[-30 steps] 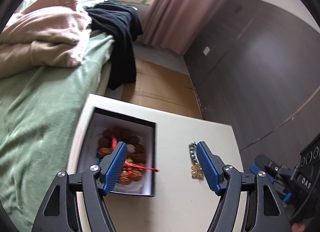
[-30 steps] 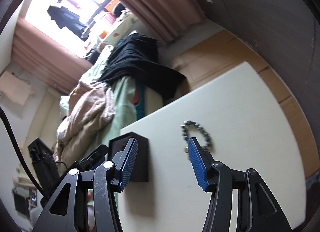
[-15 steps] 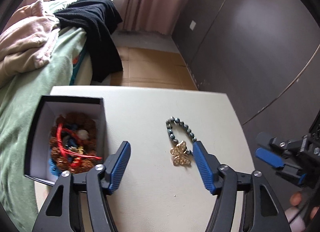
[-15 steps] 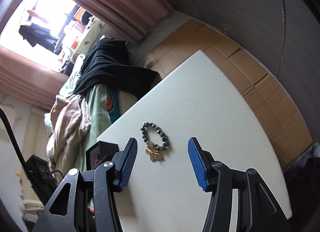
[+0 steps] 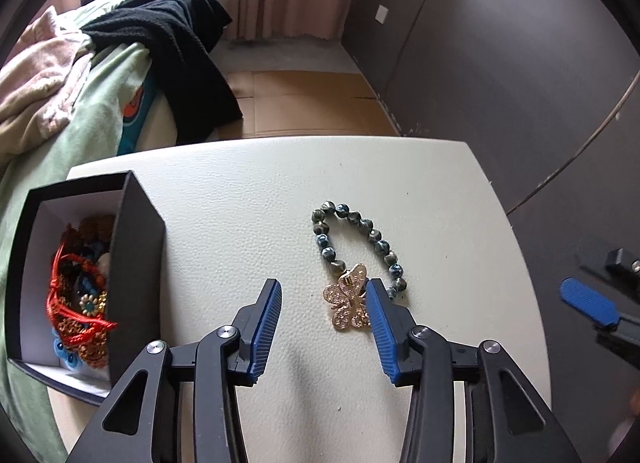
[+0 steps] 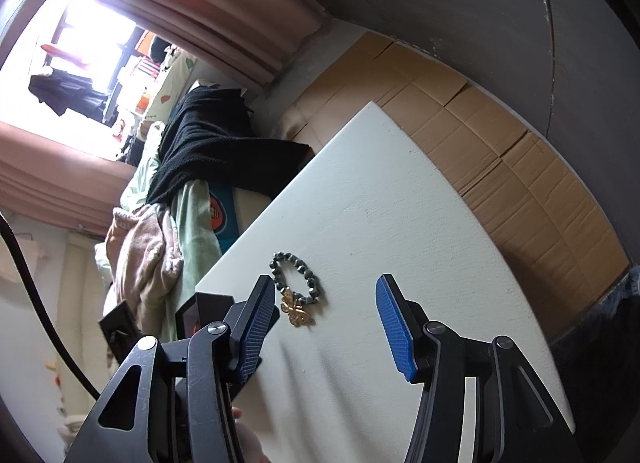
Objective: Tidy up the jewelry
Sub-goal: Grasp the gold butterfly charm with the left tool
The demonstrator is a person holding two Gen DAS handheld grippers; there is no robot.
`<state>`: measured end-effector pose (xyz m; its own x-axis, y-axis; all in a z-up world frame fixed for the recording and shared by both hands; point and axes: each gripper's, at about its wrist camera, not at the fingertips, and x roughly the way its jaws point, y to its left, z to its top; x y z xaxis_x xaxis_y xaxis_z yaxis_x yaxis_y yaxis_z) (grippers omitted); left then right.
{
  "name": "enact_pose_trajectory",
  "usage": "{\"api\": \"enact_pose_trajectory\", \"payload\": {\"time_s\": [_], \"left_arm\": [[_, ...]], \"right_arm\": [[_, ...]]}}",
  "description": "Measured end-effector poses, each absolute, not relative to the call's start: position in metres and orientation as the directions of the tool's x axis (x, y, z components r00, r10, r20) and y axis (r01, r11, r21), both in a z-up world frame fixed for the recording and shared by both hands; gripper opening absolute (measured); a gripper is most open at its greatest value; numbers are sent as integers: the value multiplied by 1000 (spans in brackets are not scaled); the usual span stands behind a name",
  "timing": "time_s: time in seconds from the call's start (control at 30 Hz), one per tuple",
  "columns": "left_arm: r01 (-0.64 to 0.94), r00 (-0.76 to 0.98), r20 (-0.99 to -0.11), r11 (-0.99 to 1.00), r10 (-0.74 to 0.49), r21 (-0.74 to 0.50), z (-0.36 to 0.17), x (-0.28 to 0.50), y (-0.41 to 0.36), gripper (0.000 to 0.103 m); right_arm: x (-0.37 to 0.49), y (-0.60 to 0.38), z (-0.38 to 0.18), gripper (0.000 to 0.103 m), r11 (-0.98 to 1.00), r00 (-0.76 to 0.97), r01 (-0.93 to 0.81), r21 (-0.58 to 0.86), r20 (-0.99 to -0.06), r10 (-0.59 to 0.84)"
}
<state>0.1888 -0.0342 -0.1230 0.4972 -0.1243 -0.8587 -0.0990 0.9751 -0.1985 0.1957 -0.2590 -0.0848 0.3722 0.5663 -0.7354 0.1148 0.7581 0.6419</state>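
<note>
A bracelet of dark blue-grey beads (image 5: 356, 237) lies on the white table (image 5: 420, 183), and a gold butterfly charm (image 5: 347, 302) rests at its near end. My left gripper (image 5: 322, 290) hangs low over them, its jaws closing. The butterfly sits between the fingers, right beside the right pad (image 5: 380, 323), and is not pinched. At the table's left stands an open black box (image 5: 138, 263) holding red cord and several bead pieces. My right gripper (image 6: 325, 283) stands open above the table (image 6: 400, 203), nothing between its fingers. The bracelet (image 6: 296, 273) and butterfly (image 6: 297, 313) lie near its left finger.
A bed with a green sheet (image 5: 92, 103), a pink blanket and a black garment (image 5: 180, 43) borders the table's left and far side. Flattened cardboard (image 5: 304, 107) covers the floor beyond it, with dark wall panels (image 5: 500, 63) to the right. The right gripper's blue pad (image 5: 588, 303) shows at the table's right edge.
My left gripper moved from over the box across to the bracelet and sank lower, its jaws narrowing around the butterfly. The right gripper rolled and shifted slightly, staying open.
</note>
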Motion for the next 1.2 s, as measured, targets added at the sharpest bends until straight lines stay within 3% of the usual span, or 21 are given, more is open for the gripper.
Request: {"api": "enact_pose_trajectory", "payload": {"time_s": [0.5,0.57,0.6,0.63,0.87,1.2], "left_arm": [[-92,484,-865,976,-129,-197,-138,196,-41,42],[-89,484,-864,975,-138,-206,-137,196,-41,39],[-77,479,-863,972,-160,-224,-137,196,-41,27],[-71,471,-864,969,-176,-237,-138,196,-42,25],[-92,478,-863,968,-162,-232,-132,192,-35,19],[-148,543,-820,940,-182,-306,-105,180,2,19]], "right_arm": [[197,-259,-86,54,759,378,125,639,-738,559],[197,-258,-86,54,761,373,126,637,-741,558],[197,-258,-86,54,762,371,126,635,-742,558],[196,-258,-87,54,763,370,125,635,-743,558],[198,-252,-90,54,778,363,121,616,-757,543],[204,-220,-99,53,827,317,52,560,-794,518]]}}
